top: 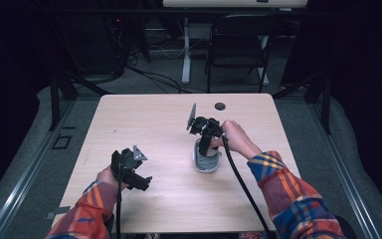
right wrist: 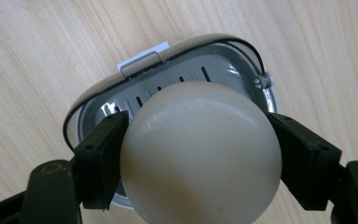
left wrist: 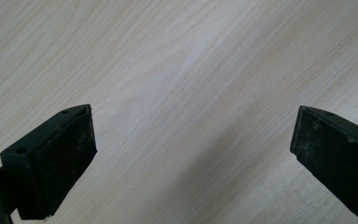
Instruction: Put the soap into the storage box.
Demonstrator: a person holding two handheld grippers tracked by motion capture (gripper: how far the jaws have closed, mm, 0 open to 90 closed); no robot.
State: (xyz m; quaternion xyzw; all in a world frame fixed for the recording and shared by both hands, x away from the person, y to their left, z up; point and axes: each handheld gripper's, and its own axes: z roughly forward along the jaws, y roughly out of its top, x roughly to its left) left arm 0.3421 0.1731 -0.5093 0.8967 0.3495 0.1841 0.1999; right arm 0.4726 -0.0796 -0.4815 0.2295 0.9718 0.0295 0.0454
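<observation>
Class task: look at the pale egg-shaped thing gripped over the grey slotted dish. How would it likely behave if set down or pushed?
The egg-shaped thing looks smooth and glossy, so it may slip between the right gripper's fingers. Its rounded form suggests it would roll on the bare table. The dish's raised rim would probably stop that.

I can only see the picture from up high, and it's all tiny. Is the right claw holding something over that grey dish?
Observer: Yes. The right claw is squeezing a smooth, cream-coloured egg from both sides.
Operator: Is there anything inside the dish?
Observer: The dish has a grey floor with a row of thin slots in it. The egg hides the rest.
Operator: What about the left claw, did it grab anything?
Observer: No. The left claw is wide open, with just the bare wooden table between its two sides.
</observation>
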